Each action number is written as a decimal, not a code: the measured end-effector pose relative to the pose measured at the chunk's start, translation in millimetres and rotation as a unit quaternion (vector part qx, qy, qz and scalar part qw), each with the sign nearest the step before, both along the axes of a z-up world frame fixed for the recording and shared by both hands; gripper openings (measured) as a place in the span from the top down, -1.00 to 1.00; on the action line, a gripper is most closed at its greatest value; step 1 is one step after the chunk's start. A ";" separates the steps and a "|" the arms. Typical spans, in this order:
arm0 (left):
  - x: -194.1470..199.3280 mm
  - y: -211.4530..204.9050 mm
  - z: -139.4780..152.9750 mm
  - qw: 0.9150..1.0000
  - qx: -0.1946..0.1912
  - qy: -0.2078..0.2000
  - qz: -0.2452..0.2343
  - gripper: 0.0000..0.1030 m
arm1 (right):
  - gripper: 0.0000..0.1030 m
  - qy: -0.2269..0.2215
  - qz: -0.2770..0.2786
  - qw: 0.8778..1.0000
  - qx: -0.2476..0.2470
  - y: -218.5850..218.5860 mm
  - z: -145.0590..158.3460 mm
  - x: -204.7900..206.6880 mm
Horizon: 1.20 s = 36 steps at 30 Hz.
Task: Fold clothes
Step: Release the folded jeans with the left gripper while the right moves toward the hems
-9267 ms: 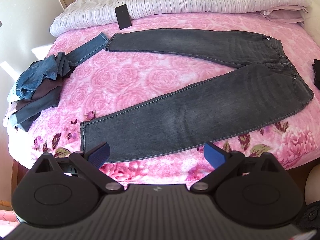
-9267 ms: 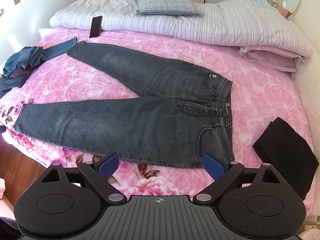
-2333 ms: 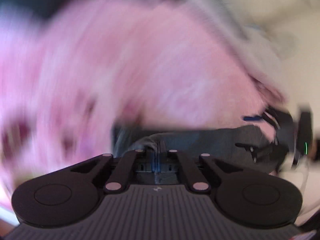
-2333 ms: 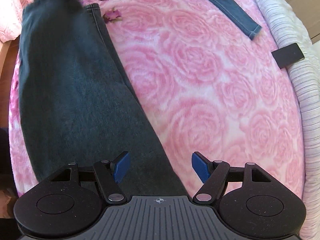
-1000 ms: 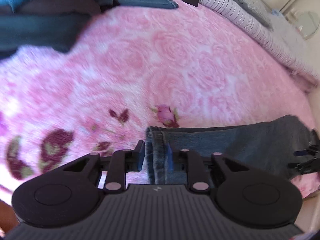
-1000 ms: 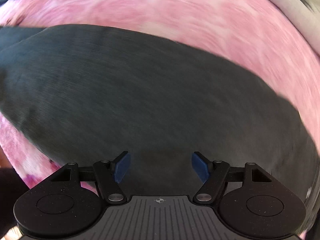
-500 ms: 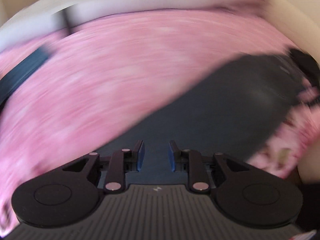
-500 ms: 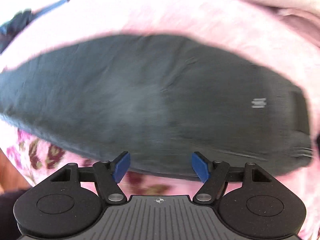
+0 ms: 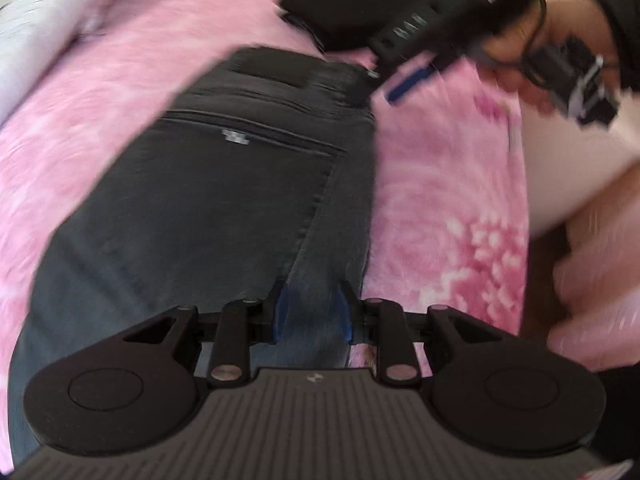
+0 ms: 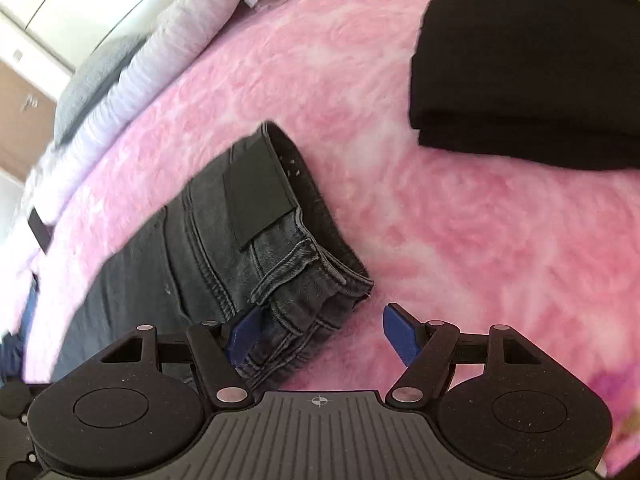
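Jeans [image 9: 224, 208] flat on the pink blanket [image 9: 440, 180]

Seen from the left wrist: dark grey, back pocket up, filling the middle and running down to 7 o'clock. Waist end up near 12 o'clock. Blurry all over.

Down at 6 o'clock, the left gripper [image 9: 312, 314]. Pads close together, clamped on a paler fold of the jeans. Cloth packed tight between the two blue pads.

Up at 12 o'clock, just past the waist, a folded black cloth [image 9: 344, 12]. Close to the jeans; too blurry to say if touching.

Up at 2 o'clock, a hand [image 9: 516, 52] around the other tool. Only one blue pad [image 9: 408, 80] of it showing, just beside the waist corner.

Seen from the right wrist: the jeans [image 10: 240, 216] again, from the middle out to 8 o'clock. Waist corner, belt loop and thick seams nearest the camera.

Down at 6 o'clock, the right gripper [image 10: 320, 332]. Pads wide apart, pinching nothing. Left pad over the waist corner, right pad over bare blanket [image 10: 440, 220]. Corner of the jeans partly in the gap, not squeezed.

At 2 o'clock, the black cloth [image 10: 528, 68], neat and folded, apart from the jeans with pink showing between.

At 10 o'clock, a striped quilt [image 10: 180, 28] along the blanket's far edge, with a grey pillow [image 10: 92, 76] on top.
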<state>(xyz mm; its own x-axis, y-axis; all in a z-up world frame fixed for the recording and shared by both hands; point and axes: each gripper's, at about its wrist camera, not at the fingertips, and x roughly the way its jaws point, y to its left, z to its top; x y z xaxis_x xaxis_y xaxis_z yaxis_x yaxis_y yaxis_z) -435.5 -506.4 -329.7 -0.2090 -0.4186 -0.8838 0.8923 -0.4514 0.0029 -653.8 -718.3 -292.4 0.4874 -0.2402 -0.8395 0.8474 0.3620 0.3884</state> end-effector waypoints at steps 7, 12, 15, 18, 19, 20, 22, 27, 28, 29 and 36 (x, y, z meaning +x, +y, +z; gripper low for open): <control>-8.0 -9.7 0.9 0.999 0.021 -0.019 -0.015 0.66 | -0.38 0.065 0.045 0.996 -0.042 8.6 -9.4 8.4; 22.4 23.1 24.8 0.999 0.014 -0.033 0.036 0.54 | -0.38 0.079 0.056 0.993 -0.067 24.9 20.0 21.5; 54.8 56.5 33.0 0.994 0.025 -0.038 0.098 0.50 | -0.38 0.089 0.079 0.989 -0.085 41.9 35.8 36.8; 94.8 103.6 41.3 0.986 0.037 -0.052 0.157 0.50 | -0.38 0.092 0.104 0.987 -0.083 64.3 43.0 62.5; 107.6 122.4 44.3 0.983 0.039 -0.059 0.171 0.49 | -0.38 0.093 0.114 0.986 -0.083 73.2 44.6 73.4; 120.4 141.3 47.5 0.980 0.040 -0.065 0.185 0.48 | -0.38 0.093 0.124 0.984 -0.083 82.7 46.2 84.8; 147.2 181.5 53.7 0.976 0.040 -0.075 0.200 0.45 | -0.38 0.089 0.144 0.982 -0.086 106.4 49.3 111.2; 220.1 284.2 60.9 0.974 0.025 -0.089 0.209 0.40 | -0.38 0.092 0.200 0.970 -0.103 184.7 53.2 194.7; 235.4 304.2 61.4 0.974 0.020 -0.090 0.207 0.39 | -0.38 0.094 0.203 0.969 -0.104 203.6 55.6 211.9; 250.5 323.5 60.9 0.975 0.013 -0.090 0.201 0.39 | -0.38 0.096 0.205 0.968 -0.106 223.9 57.7 229.8; 361.8 431.6 62.9 0.974 -0.013 -0.109 0.201 0.39 | -0.38 0.106 0.254 0.958 -0.077 365.1 55.5 343.7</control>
